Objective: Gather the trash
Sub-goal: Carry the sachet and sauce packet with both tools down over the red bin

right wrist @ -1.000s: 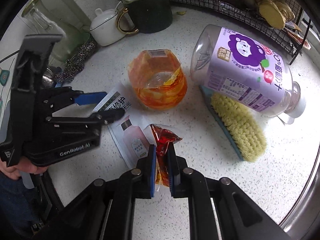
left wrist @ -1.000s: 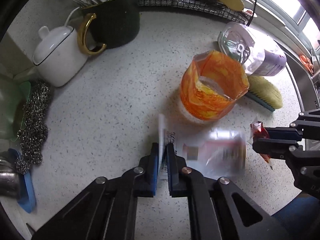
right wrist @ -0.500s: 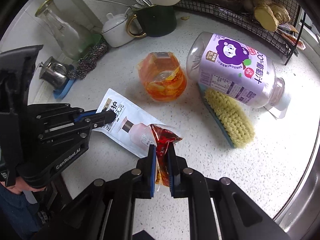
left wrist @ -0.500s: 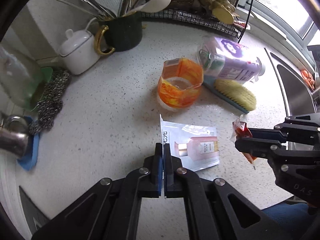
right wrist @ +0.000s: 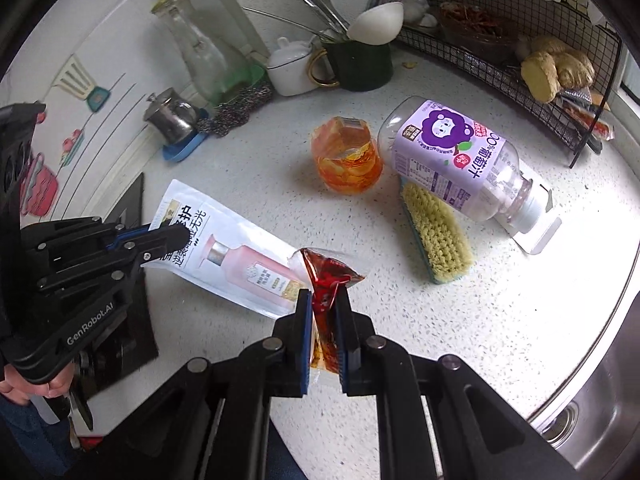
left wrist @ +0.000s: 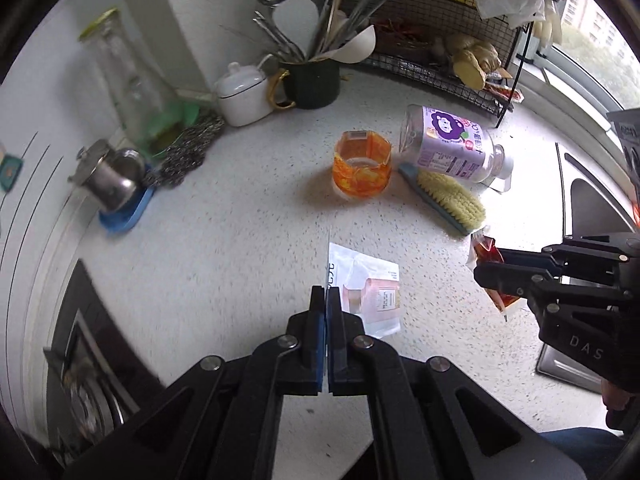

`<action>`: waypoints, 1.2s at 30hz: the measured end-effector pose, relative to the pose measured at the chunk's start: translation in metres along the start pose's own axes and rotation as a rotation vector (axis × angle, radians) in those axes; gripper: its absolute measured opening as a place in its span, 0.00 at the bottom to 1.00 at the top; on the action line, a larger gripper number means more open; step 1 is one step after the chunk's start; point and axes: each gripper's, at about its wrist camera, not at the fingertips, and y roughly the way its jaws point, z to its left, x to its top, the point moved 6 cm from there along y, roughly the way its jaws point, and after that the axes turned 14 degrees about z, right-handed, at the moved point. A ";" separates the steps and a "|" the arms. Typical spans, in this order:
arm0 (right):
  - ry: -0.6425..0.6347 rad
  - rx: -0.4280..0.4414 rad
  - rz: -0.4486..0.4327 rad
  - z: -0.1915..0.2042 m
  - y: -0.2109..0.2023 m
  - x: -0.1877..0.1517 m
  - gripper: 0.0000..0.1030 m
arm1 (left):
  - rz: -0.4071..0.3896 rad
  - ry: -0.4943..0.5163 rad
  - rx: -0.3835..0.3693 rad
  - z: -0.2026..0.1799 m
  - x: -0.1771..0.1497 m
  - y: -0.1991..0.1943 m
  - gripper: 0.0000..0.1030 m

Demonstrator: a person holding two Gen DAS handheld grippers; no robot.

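Both grippers loaded, both held above the tabletop (right wrist: pixel 520 320).

Left gripper (left wrist: pixel 326 304): fingers pressed together on the edge of a flat white sachet (left wrist: pixel 370 290) printed with a pink bottle. The sachet hangs out ahead of and to the right of the fingertips. In the right wrist view the same left gripper (right wrist: pixel 176 236) pinches it near 1 printed corner, and the free end of the sachet (right wrist: pixel 240 264) reaches toward the right fingers.

Right gripper (right wrist: pixel 323 304): fingers pinching a small red sauce packet (right wrist: pixel 330 280), crumpled, its top sticking out ahead of the fingertips. From the left wrist view that right gripper (left wrist: pixel 482 270) shows the packet (left wrist: pixel 486 252) poking out in front, with more hanging below.

Left on the tabletop, well ahead of both: an orange cup (right wrist: pixel 346 160), an overturned purple-labelled bottle (right wrist: pixel 456 156), and a scrub brush (right wrist: pixel 436 236) lying just beside the bottle. No bin is visible in either view.

Risks, as judged:
- The sachet is held by a thin edge only; a quick swing could let it slide out from the fingers.
- The sauce packet looks to hold residue; the squeeze could push liquid out onto the pads or the tabletop.
- The 2 pieces hang near each other; they could snag if the hands converge.
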 end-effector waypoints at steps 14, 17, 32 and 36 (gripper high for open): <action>-0.189 0.018 -0.002 0.037 -0.012 -0.076 0.09 | -0.049 -0.135 0.030 -0.021 -0.102 -0.042 0.00; -0.199 0.024 0.006 0.050 -0.014 -0.103 0.09 | -0.045 -0.162 0.034 -0.023 -0.136 -0.050 0.00; -0.302 0.016 0.040 0.109 0.000 -0.217 0.09 | -0.013 -0.283 -0.012 -0.044 -0.288 -0.053 0.00; -0.305 0.009 0.094 0.114 0.020 -0.236 0.09 | 0.031 -0.308 -0.029 -0.048 -0.310 -0.032 0.00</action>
